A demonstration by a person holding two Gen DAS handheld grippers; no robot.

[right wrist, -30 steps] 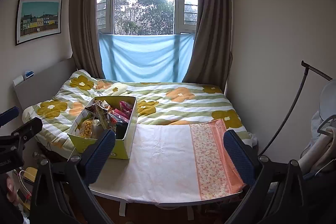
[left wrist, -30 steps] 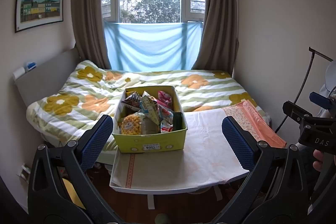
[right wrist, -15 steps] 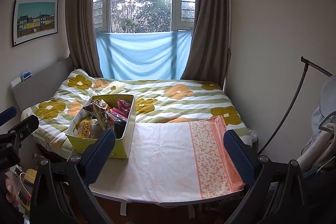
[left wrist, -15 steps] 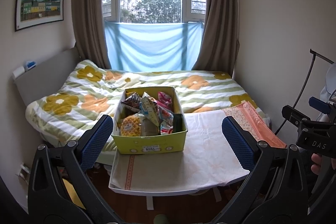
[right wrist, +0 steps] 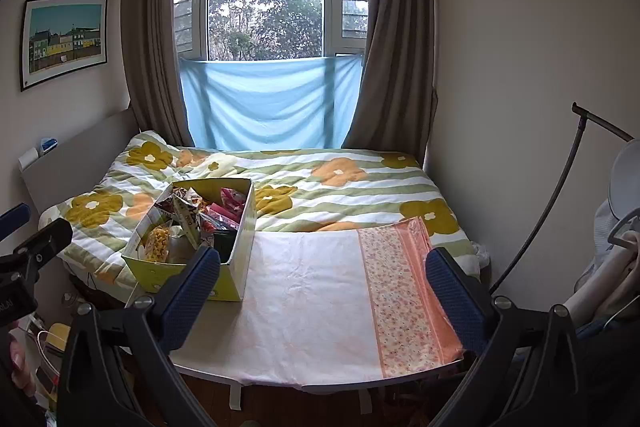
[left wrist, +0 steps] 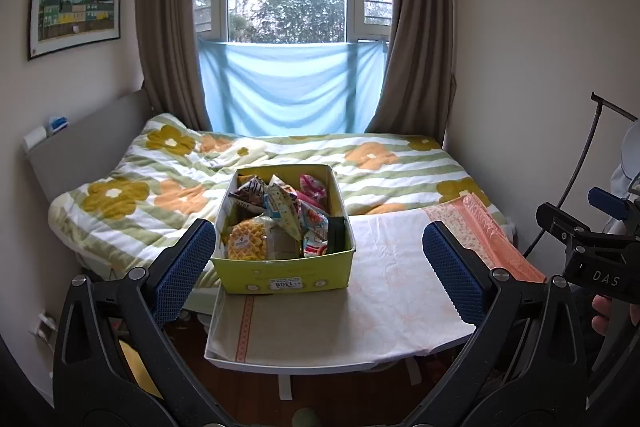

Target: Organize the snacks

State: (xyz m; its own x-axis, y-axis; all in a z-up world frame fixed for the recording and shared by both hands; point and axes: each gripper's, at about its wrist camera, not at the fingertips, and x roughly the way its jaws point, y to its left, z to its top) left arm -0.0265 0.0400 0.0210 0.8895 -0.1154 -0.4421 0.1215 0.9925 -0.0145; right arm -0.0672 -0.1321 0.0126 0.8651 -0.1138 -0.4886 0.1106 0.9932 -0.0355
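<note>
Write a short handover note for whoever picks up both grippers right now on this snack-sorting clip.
Left gripper: open, empty, held back from the table, aimed at the box.
Right gripper: open, empty, aimed at the bare cloth right of the box.
Yellow-green box: sits on the left part of the small table, which is covered by a cloth. Snack packets are piled loosely inside it, including a yellow waffle-patterned pack at the near left corner.
Done: nothing visible; no packet lies outside the box.
Left: take the packets out and sort them, probably onto the cloth.
</note>
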